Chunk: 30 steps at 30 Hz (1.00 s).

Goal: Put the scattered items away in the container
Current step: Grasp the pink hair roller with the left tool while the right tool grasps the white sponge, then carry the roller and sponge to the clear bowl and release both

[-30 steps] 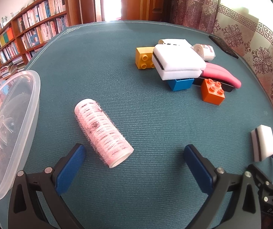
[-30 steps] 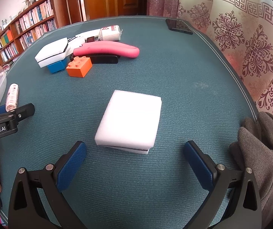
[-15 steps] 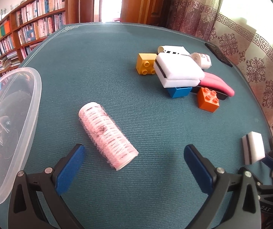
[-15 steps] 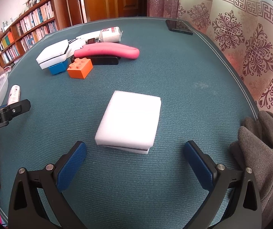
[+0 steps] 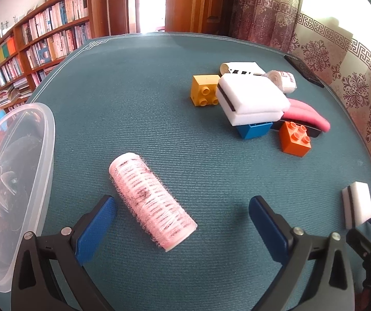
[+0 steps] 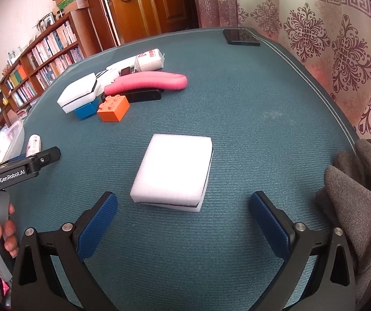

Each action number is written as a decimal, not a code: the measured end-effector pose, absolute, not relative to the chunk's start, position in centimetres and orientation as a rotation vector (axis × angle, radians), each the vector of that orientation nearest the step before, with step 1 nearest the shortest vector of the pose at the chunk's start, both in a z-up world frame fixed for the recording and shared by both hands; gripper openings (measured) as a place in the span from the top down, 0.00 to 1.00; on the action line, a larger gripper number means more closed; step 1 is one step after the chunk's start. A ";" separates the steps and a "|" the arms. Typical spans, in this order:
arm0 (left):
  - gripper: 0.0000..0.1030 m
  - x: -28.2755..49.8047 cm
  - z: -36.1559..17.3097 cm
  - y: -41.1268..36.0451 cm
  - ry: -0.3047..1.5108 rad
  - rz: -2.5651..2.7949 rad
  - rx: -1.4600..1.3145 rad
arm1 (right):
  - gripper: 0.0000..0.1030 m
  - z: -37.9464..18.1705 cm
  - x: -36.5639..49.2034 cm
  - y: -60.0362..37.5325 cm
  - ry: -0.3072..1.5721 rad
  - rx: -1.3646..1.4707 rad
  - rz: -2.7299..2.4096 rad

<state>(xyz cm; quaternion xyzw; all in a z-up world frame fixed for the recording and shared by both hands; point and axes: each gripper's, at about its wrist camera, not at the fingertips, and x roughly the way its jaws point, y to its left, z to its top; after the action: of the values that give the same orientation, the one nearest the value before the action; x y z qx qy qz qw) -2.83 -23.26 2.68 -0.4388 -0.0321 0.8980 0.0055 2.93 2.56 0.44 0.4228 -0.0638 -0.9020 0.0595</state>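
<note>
The left gripper (image 5: 180,220) is spread wide and empty with the pink hair roller (image 5: 151,202) lying slantwise between its fingers, near the left one, seemingly lined up for a pinch. The right gripper (image 6: 183,220), equally wide and empty, frames the white sponge (image 6: 172,171) on the surface (image 6: 263,119). The clear container (image 5: 12,186) sits far left, cut off by the frame, its contents hard to make out.

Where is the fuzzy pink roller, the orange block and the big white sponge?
pink roller (image 5: 151,203): left wrist view, on the middle of its bristly side.
orange block (image 5: 294,139): left wrist view, on its studded top.
white sponge (image 6: 173,167): right wrist view, on its flat top face.
</note>
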 end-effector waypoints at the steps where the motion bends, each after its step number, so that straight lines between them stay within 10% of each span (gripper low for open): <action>1: 0.02 -2.9 2.7 -23.3 -0.103 2.812 -1.370 | 0.00 0.5 2.9 2.7 -0.214 1.273 -2.728; 9: 0.12 -3.3 2.8 -23.1 -0.085 2.820 -1.344 | 0.10 0.8 2.5 2.3 -0.195 1.288 -2.772; 19: 0.45 -3.0 3.4 -23.6 -0.127 2.801 -1.278 | 0.48 1.0 2.3 1.1 -0.086 1.265 -2.788; 30: 0.69 -1.8 3.8 -23.3 -0.100 2.790 -1.234 | 0.49 1.2 2.8 1.3 -0.154 1.259 -2.804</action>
<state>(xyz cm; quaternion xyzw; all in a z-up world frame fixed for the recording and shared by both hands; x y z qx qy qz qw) -1.85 -23.26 3.82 -0.4040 -0.0328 0.9131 0.0447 2.82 1.27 1.17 0.4089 -0.0499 -0.9106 0.0321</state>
